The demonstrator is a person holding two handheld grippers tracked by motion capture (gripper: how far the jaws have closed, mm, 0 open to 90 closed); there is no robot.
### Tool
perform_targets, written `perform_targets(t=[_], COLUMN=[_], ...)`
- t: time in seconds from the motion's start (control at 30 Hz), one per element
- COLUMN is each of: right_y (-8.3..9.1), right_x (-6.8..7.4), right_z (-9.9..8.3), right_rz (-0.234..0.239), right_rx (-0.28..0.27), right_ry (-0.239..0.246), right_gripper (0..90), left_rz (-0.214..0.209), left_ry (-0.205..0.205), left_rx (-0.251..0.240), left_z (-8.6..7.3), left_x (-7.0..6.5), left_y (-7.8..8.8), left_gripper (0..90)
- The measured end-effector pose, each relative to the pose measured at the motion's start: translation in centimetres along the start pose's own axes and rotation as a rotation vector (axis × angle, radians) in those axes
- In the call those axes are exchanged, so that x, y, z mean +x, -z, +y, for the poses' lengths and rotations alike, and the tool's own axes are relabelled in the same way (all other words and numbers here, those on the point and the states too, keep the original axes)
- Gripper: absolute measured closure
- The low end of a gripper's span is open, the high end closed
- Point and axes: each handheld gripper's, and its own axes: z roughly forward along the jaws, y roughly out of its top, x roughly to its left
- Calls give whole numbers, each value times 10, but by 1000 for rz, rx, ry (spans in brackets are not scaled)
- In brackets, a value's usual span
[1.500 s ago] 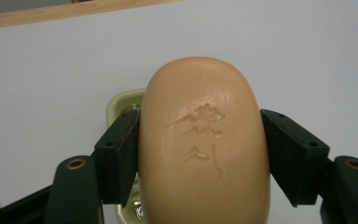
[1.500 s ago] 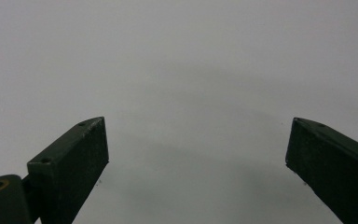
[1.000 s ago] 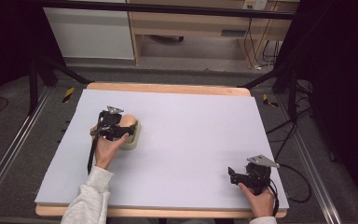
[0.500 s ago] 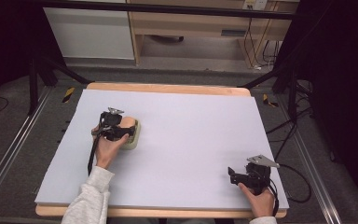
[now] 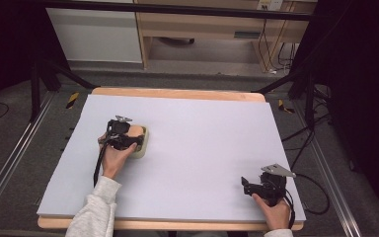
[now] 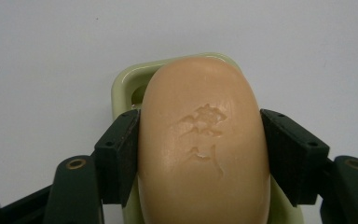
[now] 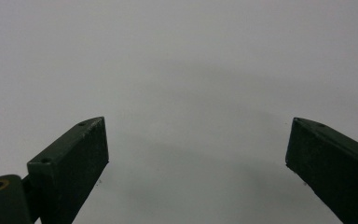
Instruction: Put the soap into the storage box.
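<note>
Left gripper [image 6: 200, 154] jaws clamp soap bar [image 6: 203, 140] sideways over green dish [image 6: 126, 84], likely for lifting | right gripper [image 7: 196, 158] jaws spread, idle on counter [image 5: 207, 138].

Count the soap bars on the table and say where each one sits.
1. The peach soap bar lies in a pale green soap dish at the table's left side, with the left gripper shut on its sides. The right gripper holds nothing.
</note>
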Motion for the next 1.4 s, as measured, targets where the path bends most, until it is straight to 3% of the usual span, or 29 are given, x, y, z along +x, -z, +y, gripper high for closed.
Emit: perform_targets(t=[0.73, 0.93, 1.0, 1.1, 1.4], right_y=[0, 1, 1, 1, 2], right_x=[0, 1, 1, 1, 0], right_z=[0, 0, 0, 0, -1], right_rz=[4, 6, 4, 3, -2], right_rx=[1, 2, 0, 1, -3], right_ry=[2, 5, 6, 3, 6], right_gripper=[60, 60, 60, 60, 60], left_rz=[-6, 3, -1, -25, -26], left_ry=[-1, -18, -16, -11, -25], left_rx=[10, 18, 9, -25, -74], left_z=[-3, -3, -2, 0, -5], left_x=[1, -1, -1, -1, 0], left_y=[-5, -4, -3, 8, 33], left_gripper=[315, 310, 279, 277, 249])
